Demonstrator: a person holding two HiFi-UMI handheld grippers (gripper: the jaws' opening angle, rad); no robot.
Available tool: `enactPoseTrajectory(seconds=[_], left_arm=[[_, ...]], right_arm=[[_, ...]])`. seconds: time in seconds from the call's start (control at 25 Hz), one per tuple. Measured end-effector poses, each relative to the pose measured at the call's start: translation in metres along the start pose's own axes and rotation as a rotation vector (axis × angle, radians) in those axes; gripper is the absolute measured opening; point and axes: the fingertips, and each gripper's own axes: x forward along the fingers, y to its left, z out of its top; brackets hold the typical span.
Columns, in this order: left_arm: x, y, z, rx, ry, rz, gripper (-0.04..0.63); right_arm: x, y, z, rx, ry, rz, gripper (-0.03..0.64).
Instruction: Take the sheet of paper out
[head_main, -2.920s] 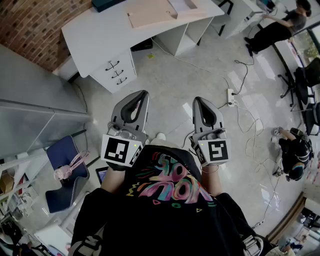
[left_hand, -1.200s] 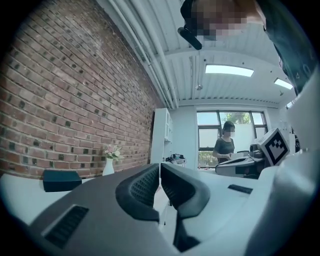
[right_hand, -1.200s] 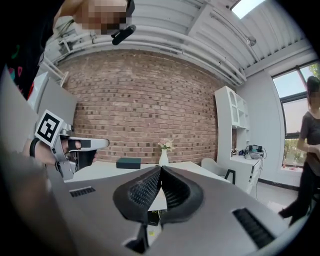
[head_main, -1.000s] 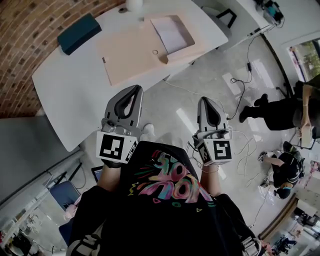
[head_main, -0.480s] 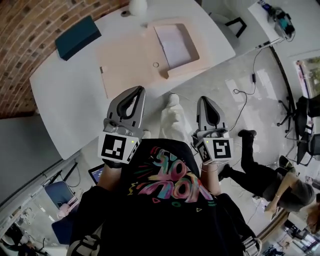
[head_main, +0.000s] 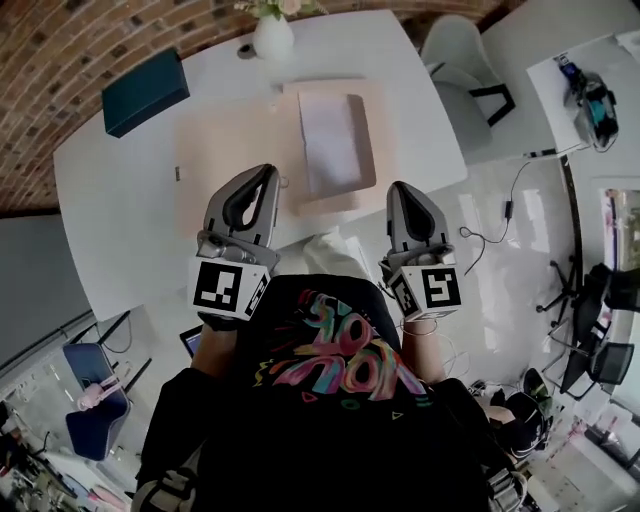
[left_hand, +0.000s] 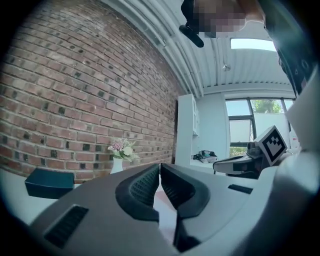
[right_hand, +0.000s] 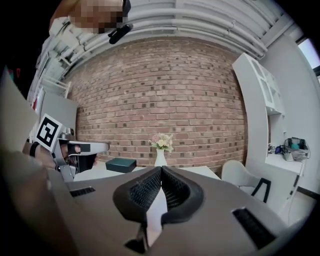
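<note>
A white sheet of paper (head_main: 327, 138) lies inside a shallow pale pink box (head_main: 367, 150) whose flat lid (head_main: 225, 150) is folded open to the left, on a white table (head_main: 120, 210). My left gripper (head_main: 266, 172) hangs over the lid's near part, just left of the box, shut and empty. My right gripper (head_main: 399, 188) is at the table's near edge, just right of the box's near corner, also shut with nothing in it. In the left gripper view the pads (left_hand: 160, 168) meet; in the right gripper view the pads (right_hand: 161, 170) meet too.
A dark teal box (head_main: 145, 92) lies at the table's far left and a white vase with flowers (head_main: 272, 36) stands at the back by the brick wall. A white chair (head_main: 455, 48) is at the table's right end. A second desk (head_main: 590, 95) is farther right.
The table has come nearer and now lies square in front. Both grippers have advanced from over the floor to the table's near edge, flanking the box. Both stayed shut.
</note>
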Motion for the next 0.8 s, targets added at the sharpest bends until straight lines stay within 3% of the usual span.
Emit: enactPoseTrajectory(seconds=[0.36,0.6,0.8], left_arm=[[0.092,0.011,0.004,-0.029,0.002,0.22,0.031],[0.111,0.021,0.005,-0.043,0.022,0.279,0.031],[0.118,0.028,0.001,-0.06,0.051,0.276,0.031]], right_arm=[[0.086,-0.081,0.015,-0.033,0.027,0.222,0.02],[0.118,-0.095,0.025,-0.03,0.036,0.284,0.02],[0.134,-0.094,0.026,-0.027,0.05,0.301,0.02]])
